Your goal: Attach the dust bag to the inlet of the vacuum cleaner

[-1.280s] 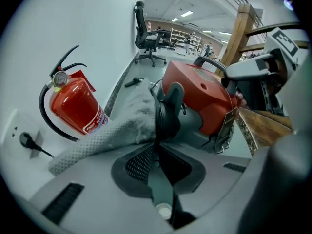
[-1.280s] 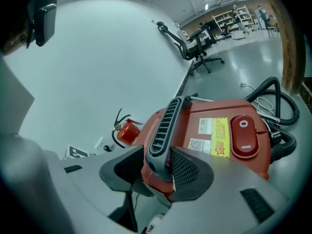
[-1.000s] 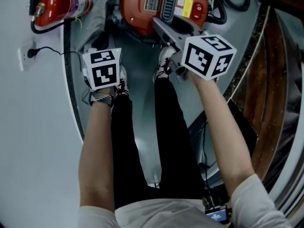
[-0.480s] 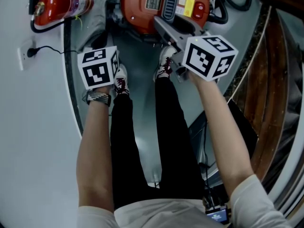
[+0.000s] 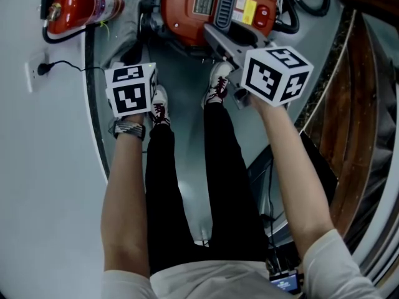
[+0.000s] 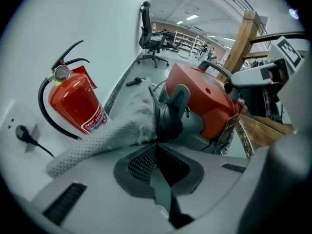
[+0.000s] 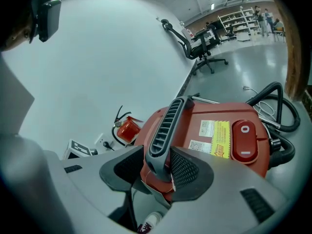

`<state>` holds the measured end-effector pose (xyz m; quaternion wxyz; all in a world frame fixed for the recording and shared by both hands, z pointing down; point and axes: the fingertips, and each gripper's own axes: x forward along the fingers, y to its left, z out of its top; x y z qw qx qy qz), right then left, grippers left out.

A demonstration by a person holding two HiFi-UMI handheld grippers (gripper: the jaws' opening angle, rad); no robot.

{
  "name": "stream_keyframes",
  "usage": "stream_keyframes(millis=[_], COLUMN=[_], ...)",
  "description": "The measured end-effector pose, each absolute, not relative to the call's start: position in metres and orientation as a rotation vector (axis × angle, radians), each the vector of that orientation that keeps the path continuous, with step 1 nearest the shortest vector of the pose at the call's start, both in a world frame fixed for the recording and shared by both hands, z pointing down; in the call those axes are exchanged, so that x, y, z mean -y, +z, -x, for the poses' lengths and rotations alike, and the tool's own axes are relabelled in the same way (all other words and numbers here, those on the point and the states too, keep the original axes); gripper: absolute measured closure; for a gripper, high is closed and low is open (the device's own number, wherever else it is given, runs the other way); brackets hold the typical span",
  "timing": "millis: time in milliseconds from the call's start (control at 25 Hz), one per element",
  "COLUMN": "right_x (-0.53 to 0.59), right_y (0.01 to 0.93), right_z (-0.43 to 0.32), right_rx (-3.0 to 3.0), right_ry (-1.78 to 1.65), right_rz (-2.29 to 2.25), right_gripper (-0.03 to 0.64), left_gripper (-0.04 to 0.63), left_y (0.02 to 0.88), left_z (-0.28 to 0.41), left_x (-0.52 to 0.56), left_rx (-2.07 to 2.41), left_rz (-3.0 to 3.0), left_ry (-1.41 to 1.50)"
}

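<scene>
Two risks stand out. My left hand-held gripper (image 6: 156, 144) is pressed together on a thin edge of the dust bag (image 6: 105, 138), just where its dark collar (image 6: 165, 123) meets the inlet (image 6: 176, 101) of the vacuum cleaner (image 6: 204, 99). That soft, dimpled grey cloth could slip free or bunch, leaving the collar half seated. My right hand-held gripper (image 7: 158, 156) clamps the ribbed grey handle (image 7: 166, 121). It is smooth, hard plastic, so the rounded red body might twist on the floor (image 5: 181, 86) if I push unevenly. The limp bag trails toward the fire extinguisher (image 6: 73, 101).
</scene>
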<state>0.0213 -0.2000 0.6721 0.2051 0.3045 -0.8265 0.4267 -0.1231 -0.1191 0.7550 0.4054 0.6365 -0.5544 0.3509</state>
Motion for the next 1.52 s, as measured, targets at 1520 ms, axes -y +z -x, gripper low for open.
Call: stream_keyframes(millis=[1520], right_x=[0.203], right_y=[0.671], right_z=[-0.025], right_rx=[2.362], right_ry=[1.162], right_rz=[-0.861], right_gripper=[0.434], left_gripper=[0.574], left_y=[0.708], left_z=[0.124], left_x=[0.166], left_rx=[1.450], left_rz=[-1.739], left_ry=[0.809])
